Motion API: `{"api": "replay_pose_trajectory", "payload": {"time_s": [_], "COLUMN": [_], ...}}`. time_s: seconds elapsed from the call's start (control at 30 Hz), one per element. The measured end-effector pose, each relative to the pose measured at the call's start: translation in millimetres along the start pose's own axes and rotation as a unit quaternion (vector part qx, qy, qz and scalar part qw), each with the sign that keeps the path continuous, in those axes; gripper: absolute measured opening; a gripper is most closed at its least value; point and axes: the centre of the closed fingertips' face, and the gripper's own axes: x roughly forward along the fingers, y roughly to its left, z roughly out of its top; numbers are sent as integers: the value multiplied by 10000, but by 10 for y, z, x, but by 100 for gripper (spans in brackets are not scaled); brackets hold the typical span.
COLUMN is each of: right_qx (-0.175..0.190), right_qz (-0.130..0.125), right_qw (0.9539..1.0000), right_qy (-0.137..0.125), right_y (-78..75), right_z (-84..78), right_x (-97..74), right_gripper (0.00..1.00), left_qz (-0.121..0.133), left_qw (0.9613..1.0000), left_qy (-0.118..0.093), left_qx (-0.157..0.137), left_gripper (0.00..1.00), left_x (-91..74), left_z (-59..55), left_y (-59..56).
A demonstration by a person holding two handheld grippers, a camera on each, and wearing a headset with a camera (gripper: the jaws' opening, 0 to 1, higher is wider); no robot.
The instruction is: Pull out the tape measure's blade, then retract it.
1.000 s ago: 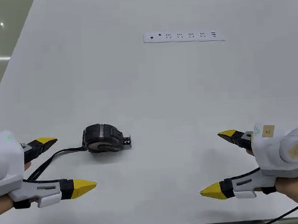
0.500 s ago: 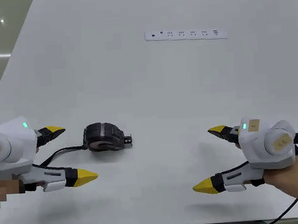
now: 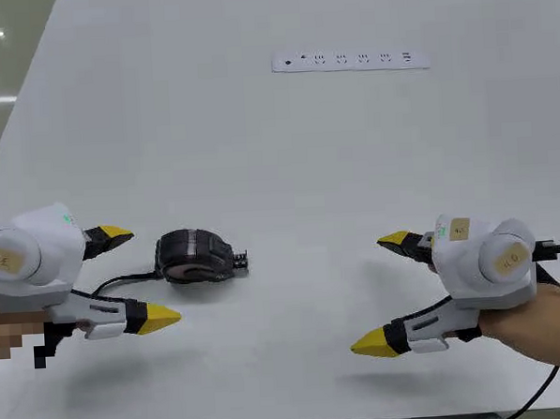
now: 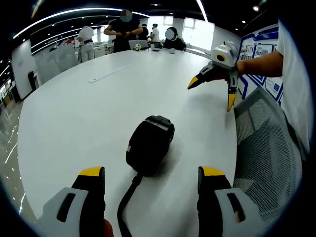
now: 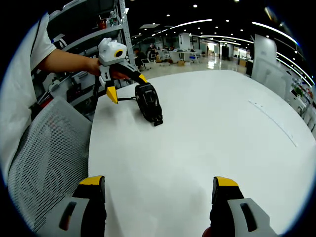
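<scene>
No step of the task is judged to be done yet. The black, round-cornered tape measure (image 3: 194,257) rests on the white table (image 3: 306,161), at the near left. Its blade appears fully wound in, with just the small dark end hook (image 3: 240,261) seen protruding from the case and pointing to the right. A black wrist cord (image 3: 115,286) is trailed from the opposite end of the case toward the person.

The left hand-held gripper (image 3: 147,275) is held just beside the tape measure, on the cord side. Its yellow-tipped jaws are spread wide and nothing is held between them. In the left gripper view the case is framed just ahead of the two jaws, close but not touched. The right hand-held gripper (image 3: 371,294) is held well apart from the case, across bare table. Its jaws are likewise spread and empty, and they are aimed toward the hook end.

All of the work is therefore judged to remain: the case has to be gripped, the hook caught and drawn out, and the blade let back in. A flat white power strip (image 3: 350,61) is seen at the far side of the table, clear of the work.
</scene>
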Motion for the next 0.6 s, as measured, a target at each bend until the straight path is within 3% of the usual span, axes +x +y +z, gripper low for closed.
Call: {"api": "replay_pose_trajectory", "payload": {"time_s": [0.43,0.6], "right_qx": [59,83], "right_qz": [19,20], "right_qw": [10000,10000], "right_qy": [-38,-34], "right_y": [-31,-41], "right_z": [29,18], "right_x": [59,65], "right_gripper": [88,88], "left_qz": [-226,-206], "left_qw": [9987,9979], "left_qy": [237,270], "left_qx": [389,544], "left_gripper": [53,46], "left_x": [176,228], "left_z": [-4,17], "left_y": [76,128]}}
